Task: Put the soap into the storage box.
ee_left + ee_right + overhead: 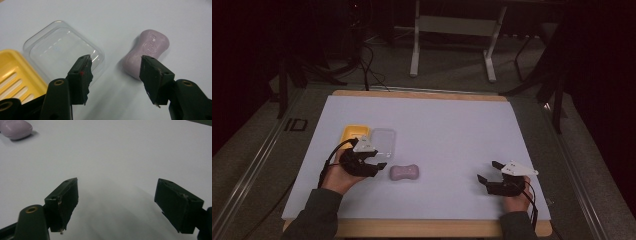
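Lilac soap (405,172) lies just right of our left gripper (379,159), jaws parted, empty; right gripper (488,172) wide, empty.

Dim high view, dark surroundings, soft shadows, blurred near tongs

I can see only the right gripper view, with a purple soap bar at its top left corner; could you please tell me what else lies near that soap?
Observer: A clear plastic lid lies beside the soap, apart from it.
Operator: Is anything next to the lid?
Observer: Yes, a yellow soap dish, touching the lid's far side from the soap.
Operator: Where is the left hand-held gripper?
Observer: The left hand-held gripper hangs open, empty, by the lid and soap.
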Demonstrator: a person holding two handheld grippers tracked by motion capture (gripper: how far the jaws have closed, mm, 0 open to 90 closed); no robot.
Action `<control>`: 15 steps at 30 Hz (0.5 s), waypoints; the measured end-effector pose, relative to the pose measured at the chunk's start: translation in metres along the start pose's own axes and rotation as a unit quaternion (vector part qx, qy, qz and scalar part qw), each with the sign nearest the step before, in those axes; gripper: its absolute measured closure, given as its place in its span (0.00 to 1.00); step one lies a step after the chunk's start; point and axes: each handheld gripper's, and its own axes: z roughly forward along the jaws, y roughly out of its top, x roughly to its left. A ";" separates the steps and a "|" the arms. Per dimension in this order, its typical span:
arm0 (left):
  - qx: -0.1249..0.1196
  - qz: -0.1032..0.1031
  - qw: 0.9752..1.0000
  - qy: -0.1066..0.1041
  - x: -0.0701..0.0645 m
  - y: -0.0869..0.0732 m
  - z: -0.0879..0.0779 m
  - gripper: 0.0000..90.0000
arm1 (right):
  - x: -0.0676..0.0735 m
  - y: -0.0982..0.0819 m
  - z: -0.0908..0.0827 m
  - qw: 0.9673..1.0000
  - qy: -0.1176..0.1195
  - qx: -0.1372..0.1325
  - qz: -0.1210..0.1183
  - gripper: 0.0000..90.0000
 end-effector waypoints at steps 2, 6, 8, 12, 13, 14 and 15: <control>0.002 0.002 1.000 -0.002 0.000 0.001 0.001 0.48 | 0.000 0.000 0.000 1.000 0.000 0.000 0.000 0.21; 0.008 0.016 1.000 -0.011 0.001 0.006 0.004 0.48 | 0.000 0.000 0.000 1.000 0.000 0.000 0.000 0.21; 0.008 0.017 1.000 -0.016 0.002 0.007 0.006 0.48 | 0.000 0.000 0.000 1.000 0.000 0.000 0.001 0.21; 0.011 0.027 0.999 -0.030 0.003 0.011 0.010 0.47 | 0.000 0.000 0.000 1.000 0.001 -0.001 0.002 0.21; 0.012 0.030 0.999 -0.032 0.003 0.012 0.011 0.47 | 0.000 0.000 0.000 1.000 0.001 -0.001 0.001 0.21; 0.014 0.031 0.999 -0.033 0.003 0.013 0.012 0.47 | 0.000 0.000 0.000 1.000 0.001 -0.001 0.001 0.21; 0.016 0.034 0.999 -0.035 0.002 0.013 0.013 0.47 | 0.000 0.000 0.000 1.000 0.001 -0.001 0.001 0.21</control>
